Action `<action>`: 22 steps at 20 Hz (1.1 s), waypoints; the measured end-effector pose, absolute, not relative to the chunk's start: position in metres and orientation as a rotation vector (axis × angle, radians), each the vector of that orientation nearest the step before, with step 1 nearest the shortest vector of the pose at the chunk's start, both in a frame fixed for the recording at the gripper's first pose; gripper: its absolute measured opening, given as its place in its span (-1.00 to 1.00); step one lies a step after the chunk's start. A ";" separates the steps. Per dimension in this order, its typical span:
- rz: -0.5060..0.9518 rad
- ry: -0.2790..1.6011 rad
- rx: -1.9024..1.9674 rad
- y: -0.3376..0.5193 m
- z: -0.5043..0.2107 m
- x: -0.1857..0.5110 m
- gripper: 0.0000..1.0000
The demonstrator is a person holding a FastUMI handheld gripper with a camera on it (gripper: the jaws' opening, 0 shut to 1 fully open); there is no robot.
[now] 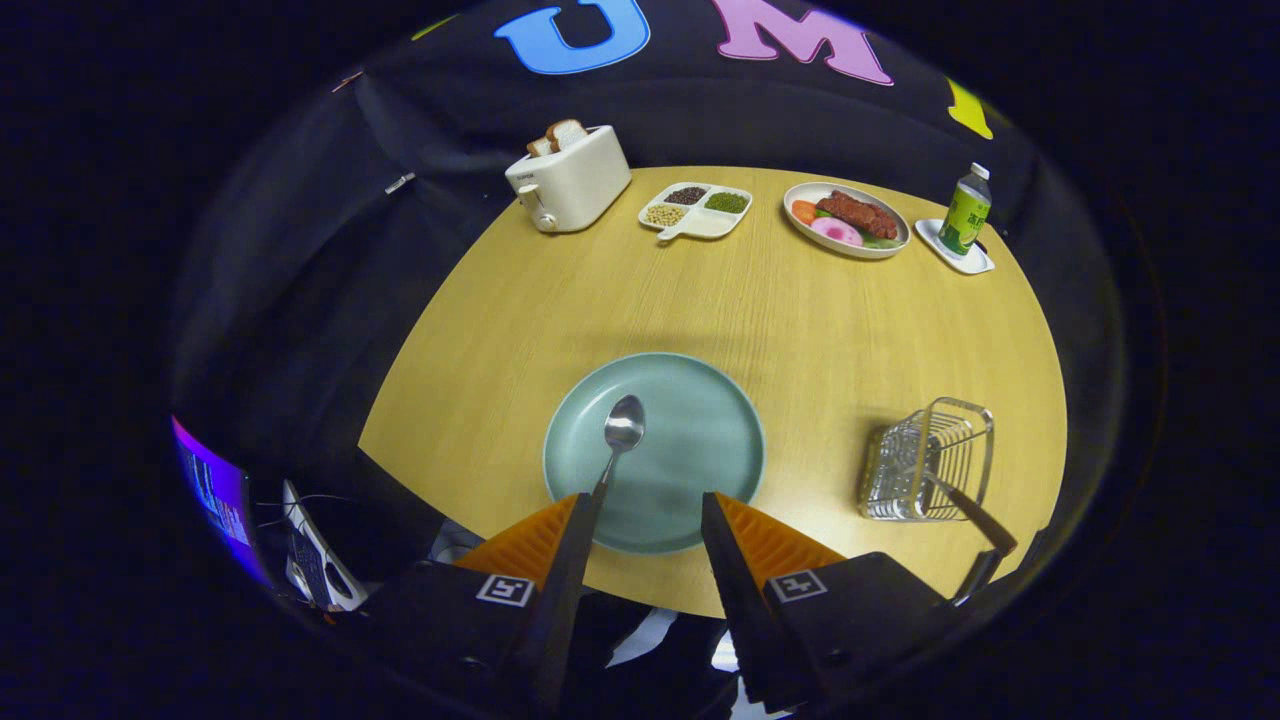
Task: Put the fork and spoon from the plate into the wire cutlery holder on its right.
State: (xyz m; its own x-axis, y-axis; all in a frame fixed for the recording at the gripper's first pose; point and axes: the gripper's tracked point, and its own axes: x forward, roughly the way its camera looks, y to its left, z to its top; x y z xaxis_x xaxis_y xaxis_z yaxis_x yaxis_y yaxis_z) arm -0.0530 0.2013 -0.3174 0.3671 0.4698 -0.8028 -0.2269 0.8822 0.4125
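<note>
The tool (pixel 645 520) hangs over the near rim of the plate (pixel 700 440) with its fingers spread apart and gripping nothing; the spoon (pixel 620 432) lies on the plate, bowl pointing away, its handle running back beside the left finger (pixel 570 540). A dark handle, which I judge to be the fork (pixel 975 515), already leans in the wire cutlery holder (pixel 928 462) to the plate's right. The risk from here: the thin handle sits off to one side and not between the fingers, so a closing pinch may miss it or skid it across the glazed plate; a loose grip could also let it swing and catch the holder's wires. Far across the desk (pixel 760 310) stand a toaster (pixel 570 180), a divided dish (pixel 697 210), a food plate (pixel 846 220) and a bottle (pixel 966 212), all well apart from the path; nothing lies between plate and holder.
</note>
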 end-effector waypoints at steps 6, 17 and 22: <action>0.442 1.192 0.199 0.252 -0.376 -0.062 0.39; 0.309 1.355 0.164 0.274 -0.436 -0.063 -0.41; 0.378 1.345 0.182 0.274 -0.421 -0.061 -0.79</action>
State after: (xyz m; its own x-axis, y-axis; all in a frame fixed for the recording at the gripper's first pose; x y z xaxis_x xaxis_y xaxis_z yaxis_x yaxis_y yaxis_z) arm -0.0610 0.2740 -0.4209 0.1753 0.3684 -0.9130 -0.1614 0.9255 0.3425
